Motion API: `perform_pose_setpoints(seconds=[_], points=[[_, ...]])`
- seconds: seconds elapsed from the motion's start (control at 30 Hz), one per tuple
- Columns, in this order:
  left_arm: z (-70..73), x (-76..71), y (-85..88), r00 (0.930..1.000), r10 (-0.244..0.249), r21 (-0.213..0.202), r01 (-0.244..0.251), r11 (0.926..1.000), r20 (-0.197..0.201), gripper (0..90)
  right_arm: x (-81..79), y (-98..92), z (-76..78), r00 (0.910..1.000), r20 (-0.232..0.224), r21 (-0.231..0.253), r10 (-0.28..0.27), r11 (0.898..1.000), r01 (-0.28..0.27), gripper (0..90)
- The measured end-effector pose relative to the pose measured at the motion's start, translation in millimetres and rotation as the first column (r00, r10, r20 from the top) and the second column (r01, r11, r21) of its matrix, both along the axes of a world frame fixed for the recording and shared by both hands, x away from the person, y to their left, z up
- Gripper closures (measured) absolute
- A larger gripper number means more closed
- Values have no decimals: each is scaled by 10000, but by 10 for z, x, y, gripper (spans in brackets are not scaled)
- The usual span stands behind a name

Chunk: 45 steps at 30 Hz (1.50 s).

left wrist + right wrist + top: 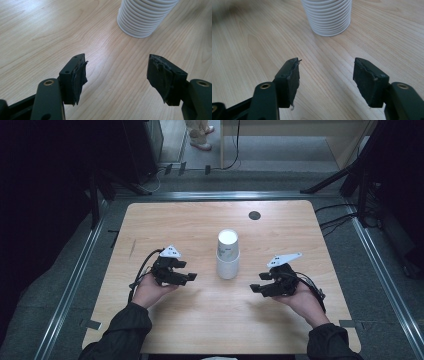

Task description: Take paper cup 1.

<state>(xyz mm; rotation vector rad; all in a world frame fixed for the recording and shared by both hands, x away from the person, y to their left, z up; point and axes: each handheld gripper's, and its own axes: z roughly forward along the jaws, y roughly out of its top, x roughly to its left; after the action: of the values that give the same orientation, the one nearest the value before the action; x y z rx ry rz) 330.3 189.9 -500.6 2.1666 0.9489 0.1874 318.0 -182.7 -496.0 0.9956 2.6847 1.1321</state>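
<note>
A: Where is the stack of cups (228, 254)?

B: Near the middle of the wooden table (200, 320) in the high view, standing upright, white, one cup nested in the next. In the left gripper view its ribbed lower part sits at the upper right of the frame; in the right gripper view it sits at the top centre.

A: And the two grippers?

B: The left gripper (192, 277) is at the left of the stack in the high view, held in the person's left hand (148, 290). The right gripper (255, 288) is at the right of it, in the right hand (305, 301). Both point inward at the stack from either side, and both stand clear of it.

A: How are the jaws set?

B: Each pair stands apart with a plain gap, bare tabletop showing between them, nothing held. The left gripper's pads (80, 75) look frayed and torn at the edges.

A: Anything else on the table?

B: A small dark round hole (254, 215) near the far edge, upper right of the stack.
</note>
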Motion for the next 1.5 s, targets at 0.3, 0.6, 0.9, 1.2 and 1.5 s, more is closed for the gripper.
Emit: perform_pose_setpoints(seconds=[0.3,0.6,0.9,1.2,1.5], points=[[-11,-21,-57,9994,-341,67,341,9994,-72,304,7,15,-28,9996,-286,-275,-44,9996,36,461],[-12,-44,-105,9982,-579,74,580,9983,-164,299,2,55,26,9964,459,-469,709,9965,-687,399],[-30,-99,-268,9927,-1187,317,1194,9923,-230,285,57,147,164,9930,682,-456,965,9946,-935,377],[-14,-87,-205,9929,-1125,143,1131,9935,-398,286,292,141,370,9901,528,-315,1303,9912,-1288,332],[11,-81,-155,9933,-1082,75,1086,9941,-399,285,485,173,563,9816,787,-493,1738,9842,-1703,299]])
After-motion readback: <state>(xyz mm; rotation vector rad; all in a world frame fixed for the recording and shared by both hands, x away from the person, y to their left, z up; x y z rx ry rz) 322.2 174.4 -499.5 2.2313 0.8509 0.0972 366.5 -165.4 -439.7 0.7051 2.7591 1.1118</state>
